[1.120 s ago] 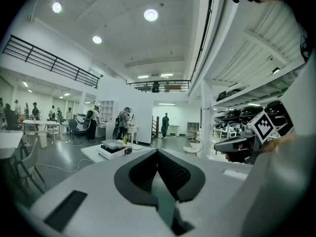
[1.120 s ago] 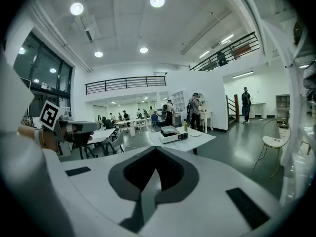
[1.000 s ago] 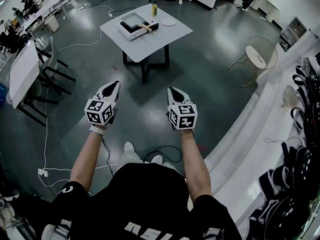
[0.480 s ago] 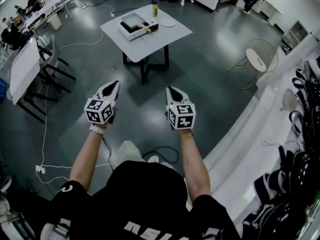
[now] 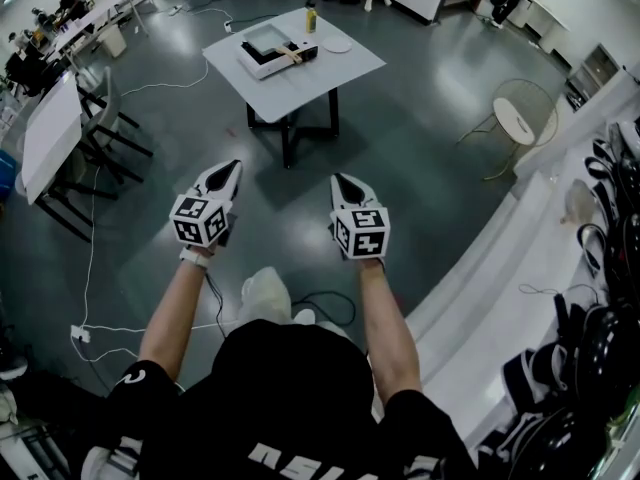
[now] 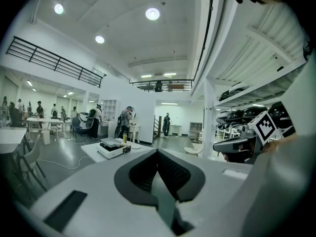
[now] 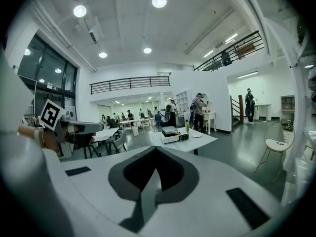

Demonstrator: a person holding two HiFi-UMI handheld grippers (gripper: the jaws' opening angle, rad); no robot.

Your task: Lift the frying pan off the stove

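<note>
The person's blurred white shoe (image 5: 268,293) now shows large and pale just above the black shirt (image 5: 290,388). A second ago two smaller white shoe tips stood apart there. Now only a sliver of the other white shoe (image 5: 303,316) shows beside it. In the head view the right tongs (image 5: 339,178) sit a touch further left. The round white wire-framed chair (image 5: 527,118) lies slightly further right, and the white power strip (image 5: 80,333) on the dark glossy floor (image 5: 420,168) lies a little higher.

The floor (image 5: 420,158) is shining glossy and smooth; the table (image 5: 295,88) top is looking matt white; left gripper (image 5: 232,167) and right gripper (image 5: 338,179) shells are looking matt plastic.
</note>
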